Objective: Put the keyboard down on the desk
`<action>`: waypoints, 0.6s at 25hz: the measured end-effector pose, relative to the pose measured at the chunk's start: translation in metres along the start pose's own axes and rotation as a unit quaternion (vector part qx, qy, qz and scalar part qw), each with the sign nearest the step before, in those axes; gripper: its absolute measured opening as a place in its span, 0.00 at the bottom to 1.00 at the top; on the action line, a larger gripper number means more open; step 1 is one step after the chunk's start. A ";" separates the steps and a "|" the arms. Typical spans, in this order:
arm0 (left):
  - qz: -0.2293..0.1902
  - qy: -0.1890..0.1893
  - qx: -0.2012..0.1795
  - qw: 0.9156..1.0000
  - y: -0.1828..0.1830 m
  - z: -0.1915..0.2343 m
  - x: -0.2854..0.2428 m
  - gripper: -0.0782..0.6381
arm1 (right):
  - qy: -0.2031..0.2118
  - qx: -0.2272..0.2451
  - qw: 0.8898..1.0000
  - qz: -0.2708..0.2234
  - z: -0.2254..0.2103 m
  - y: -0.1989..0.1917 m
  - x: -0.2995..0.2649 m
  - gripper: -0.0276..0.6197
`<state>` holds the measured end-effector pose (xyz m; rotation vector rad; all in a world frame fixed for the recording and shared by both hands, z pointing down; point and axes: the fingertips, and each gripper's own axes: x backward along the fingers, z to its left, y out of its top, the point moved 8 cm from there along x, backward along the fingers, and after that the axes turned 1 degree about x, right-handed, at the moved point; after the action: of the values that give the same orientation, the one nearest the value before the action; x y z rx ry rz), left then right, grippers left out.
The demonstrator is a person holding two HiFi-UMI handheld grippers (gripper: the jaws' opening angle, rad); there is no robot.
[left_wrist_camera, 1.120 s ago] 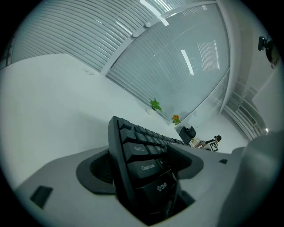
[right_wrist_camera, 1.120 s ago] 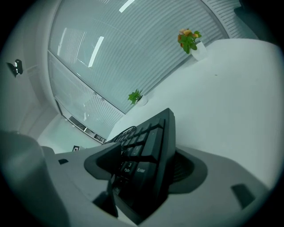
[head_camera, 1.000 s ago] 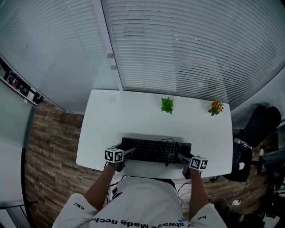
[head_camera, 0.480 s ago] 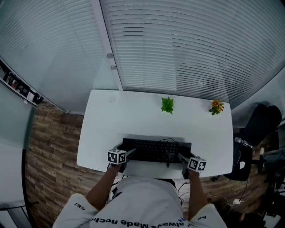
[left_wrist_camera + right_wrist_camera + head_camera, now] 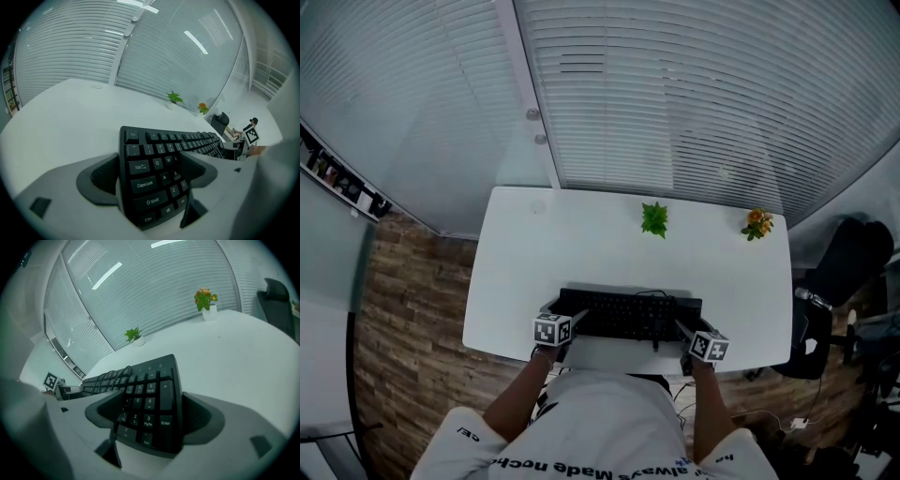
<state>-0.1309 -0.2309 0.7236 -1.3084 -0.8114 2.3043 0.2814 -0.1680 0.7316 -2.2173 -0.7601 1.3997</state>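
The black keyboard (image 5: 628,315) lies flat on the white desk (image 5: 581,244), close to its near edge. My left gripper (image 5: 567,315) straddles the keyboard's left end, with the Tab and Shift keys (image 5: 150,187) between its grey jaws. My right gripper (image 5: 686,329) straddles the right end, with the number pad (image 5: 147,408) between its jaws. Both pairs of jaws have just been opening and stand wide, with a thin gap showing beside the keyboard's edge in each gripper view.
A small green plant (image 5: 654,218) and a pot of orange flowers (image 5: 757,224) stand at the desk's far edge, below the window blinds. A black chair (image 5: 848,262) is off the desk's right side. The keyboard's cable (image 5: 654,298) loops behind it.
Both marker cubes have shifted a little inward as the grippers tilted. The keyboard has stayed where it lies on the desk.
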 end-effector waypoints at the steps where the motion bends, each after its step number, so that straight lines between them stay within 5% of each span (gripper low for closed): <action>1: 0.001 0.011 -0.012 1.000 0.000 -0.001 0.000 0.67 | -0.008 0.005 1.000 0.002 0.001 0.000 0.000 0.66; 4: 0.005 0.045 -0.051 0.998 0.001 -0.004 -0.002 0.67 | -0.032 0.021 0.999 0.010 0.004 -0.001 -0.002 0.66; 11: 0.004 0.049 -0.054 0.997 0.002 -0.005 -0.002 0.67 | -0.071 0.057 0.996 0.010 0.009 0.001 -0.002 0.68; 15: -0.007 0.065 -0.094 0.993 0.005 -0.011 0.005 0.67 | -0.079 0.093 0.992 0.011 0.007 -0.001 -0.002 0.67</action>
<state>-0.1238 -0.2286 0.7132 -1.5088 -1.0082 2.1483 0.2739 -0.1677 0.7304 -1.9976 -0.6294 1.6031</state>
